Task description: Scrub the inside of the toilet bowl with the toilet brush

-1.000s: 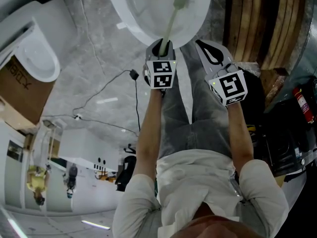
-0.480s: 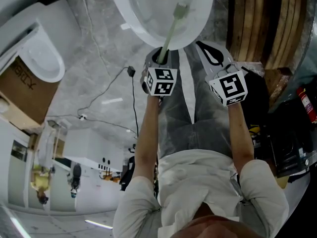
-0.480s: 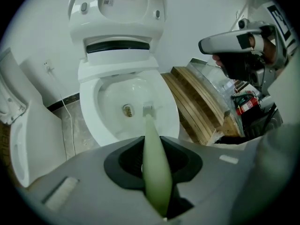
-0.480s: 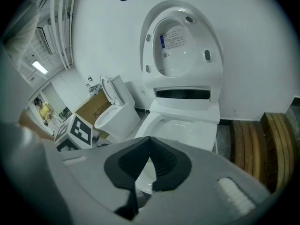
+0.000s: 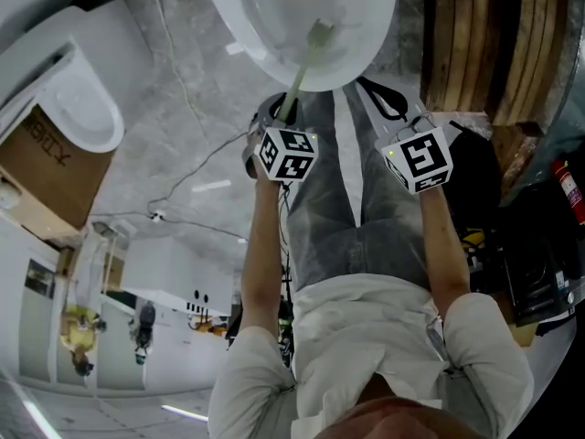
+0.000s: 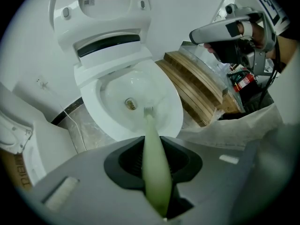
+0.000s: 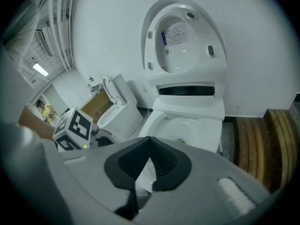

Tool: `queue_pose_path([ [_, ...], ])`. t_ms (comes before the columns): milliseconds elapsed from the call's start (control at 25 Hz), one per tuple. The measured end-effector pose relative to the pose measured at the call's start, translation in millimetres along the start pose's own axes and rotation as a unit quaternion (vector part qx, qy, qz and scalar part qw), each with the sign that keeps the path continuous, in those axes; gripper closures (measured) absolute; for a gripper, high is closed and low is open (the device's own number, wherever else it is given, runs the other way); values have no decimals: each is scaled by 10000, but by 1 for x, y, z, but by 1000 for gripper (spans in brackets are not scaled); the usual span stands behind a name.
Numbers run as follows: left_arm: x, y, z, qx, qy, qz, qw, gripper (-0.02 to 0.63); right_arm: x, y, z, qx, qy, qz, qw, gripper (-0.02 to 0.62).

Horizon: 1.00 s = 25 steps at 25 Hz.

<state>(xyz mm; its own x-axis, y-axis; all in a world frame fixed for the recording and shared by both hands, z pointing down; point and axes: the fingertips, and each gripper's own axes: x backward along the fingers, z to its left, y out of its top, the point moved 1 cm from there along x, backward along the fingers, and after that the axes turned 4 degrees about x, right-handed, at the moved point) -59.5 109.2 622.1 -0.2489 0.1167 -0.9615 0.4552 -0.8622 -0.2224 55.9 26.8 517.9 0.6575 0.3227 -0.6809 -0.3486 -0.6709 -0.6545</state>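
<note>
The left gripper (image 6: 157, 172) has its jaws clamped on the pale green handle of the toilet brush (image 6: 153, 142), which fills the narrow gap between the dark pads. In the head view this gripper (image 5: 286, 110) sits just below the bowl's near rim, at upper centre of the frame. The brush slants up from it, and its bristle end (image 6: 148, 110) rests on the inner wall of the toilet bowl (image 6: 174, 108), just right of the drain opening (image 6: 131, 104). The lid (image 6: 104, 3) stands raised at the top of the left gripper view.

The right gripper (image 7: 150, 142) has its jaw tips together with nothing between them. In the head view it (image 5: 391, 103) hangs to the right of the brush, outside the bowl (image 5: 367, 26).

Wooden planks (image 5: 475, 44) lie beside the bowl at upper right. A red fire extinguisher (image 5: 569, 190) shows at the right edge. A dark cable (image 5: 192, 163) trails over the grey floor left of centre. At upper left a second toilet (image 5: 78, 108) stands next to a cardboard box (image 5: 41, 167).
</note>
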Motion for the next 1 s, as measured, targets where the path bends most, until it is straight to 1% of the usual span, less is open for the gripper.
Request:
queue_pose_path([
  [280,1,-4,17,-661,204,249,9973,494,-10,1,18,58,233,17,9997,592],
  [520,2,-2,39,-948,433,336,9940,494,-13,4,24,75,316,-5,9995,592],
  [800,0,9,56,-1372,619,376,9879,494,-13,3,17,16,276,18,9996,592],
  [1000,-1,18,69,-1404,727,353,9868,494,-17,3,15,7,282,62,9996,592],
])
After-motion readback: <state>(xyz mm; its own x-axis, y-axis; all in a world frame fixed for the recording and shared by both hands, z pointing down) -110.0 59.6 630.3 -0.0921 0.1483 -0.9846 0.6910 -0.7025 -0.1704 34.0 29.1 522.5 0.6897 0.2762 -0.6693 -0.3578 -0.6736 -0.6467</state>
